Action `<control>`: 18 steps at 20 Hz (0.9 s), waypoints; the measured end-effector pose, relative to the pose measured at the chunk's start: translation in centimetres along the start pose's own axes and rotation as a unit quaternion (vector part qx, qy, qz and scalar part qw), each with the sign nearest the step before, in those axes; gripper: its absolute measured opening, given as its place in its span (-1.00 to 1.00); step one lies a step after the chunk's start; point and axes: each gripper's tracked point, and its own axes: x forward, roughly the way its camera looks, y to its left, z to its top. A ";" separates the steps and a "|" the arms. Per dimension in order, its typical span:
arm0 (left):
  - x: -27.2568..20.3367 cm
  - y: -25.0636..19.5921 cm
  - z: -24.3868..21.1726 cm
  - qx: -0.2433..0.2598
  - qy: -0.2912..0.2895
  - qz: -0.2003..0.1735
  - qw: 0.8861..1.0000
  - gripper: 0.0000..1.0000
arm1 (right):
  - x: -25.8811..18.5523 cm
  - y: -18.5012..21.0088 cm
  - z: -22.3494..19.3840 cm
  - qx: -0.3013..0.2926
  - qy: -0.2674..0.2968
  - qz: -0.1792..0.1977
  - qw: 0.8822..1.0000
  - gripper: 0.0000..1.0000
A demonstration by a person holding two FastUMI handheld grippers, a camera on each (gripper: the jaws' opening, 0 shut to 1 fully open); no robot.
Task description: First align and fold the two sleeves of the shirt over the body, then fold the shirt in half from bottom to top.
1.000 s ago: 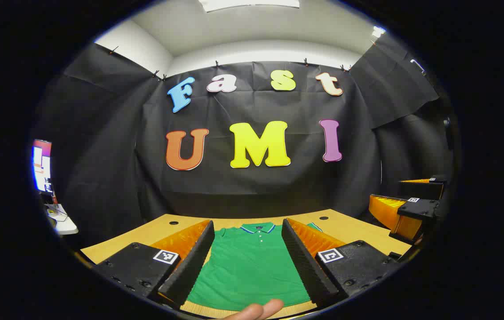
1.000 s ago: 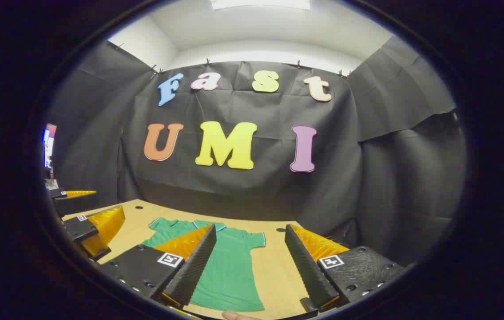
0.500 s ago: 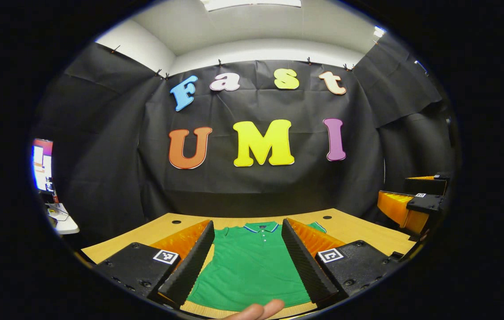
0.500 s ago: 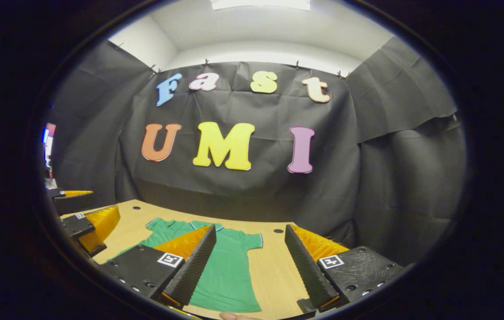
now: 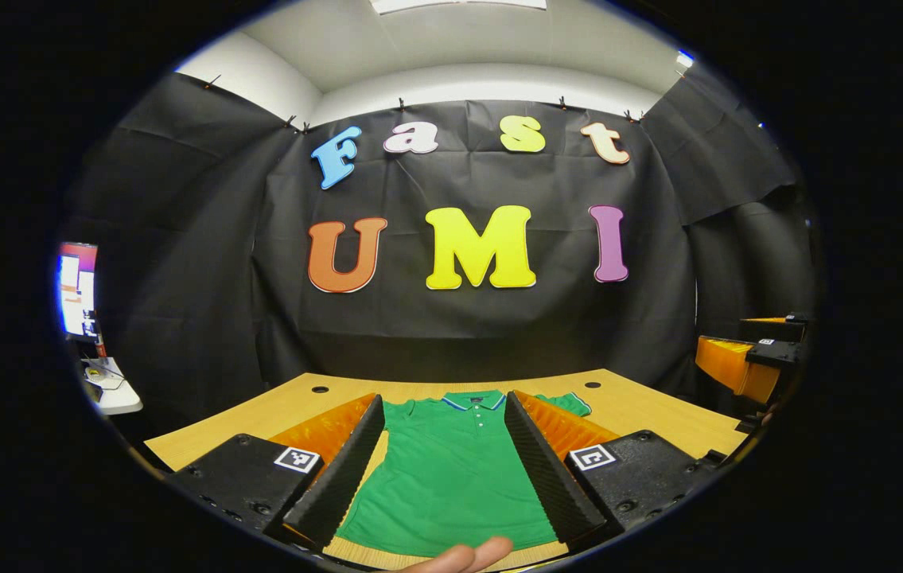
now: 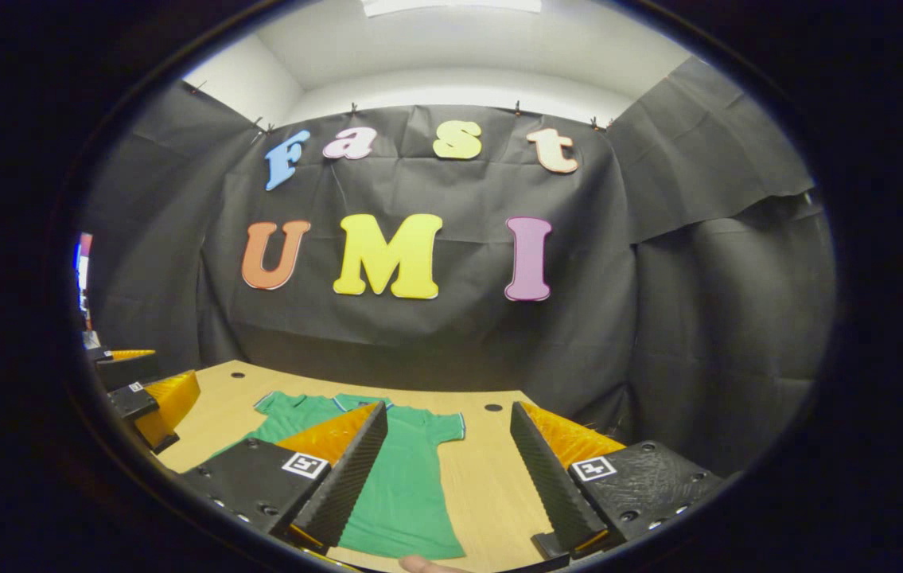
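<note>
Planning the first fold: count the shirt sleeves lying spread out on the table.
2. In the right gripper view, one sleeve sticks out left of the collar, the other sleeve right of it; both lie flat, unfolded.

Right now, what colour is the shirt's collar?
The shirt is green, and its collar has a blue-and-white trimmed edge, clearest in the left gripper view.

Both views look forward, low over the bench (image 5: 642, 406), toward the cloth wall; both share the shirt (image 5: 451, 477), right gripper view obliquely.
</note>
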 end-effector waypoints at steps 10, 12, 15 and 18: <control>0.9 -1.3 -0.9 -0.008 0.001 -0.010 1.000 0.95 | 9.7 0.2 -2.3 -0.029 0.058 0.002 0.998 0.90; 1.6 -1.7 -1.7 -0.019 0.008 -0.020 1.000 0.96 | 12.7 -0.2 -2.9 -0.027 0.071 0.002 0.997 0.90; 3.0 -1.3 -3.6 -0.024 0.030 -0.013 0.999 0.96 | 18.0 -1.3 -4.7 -0.020 0.094 -0.008 0.995 0.94; 4.4 -1.0 -5.1 -0.045 0.040 -0.003 0.998 0.96 | 23.6 -2.3 -7.6 -0.009 0.130 -0.011 0.991 0.91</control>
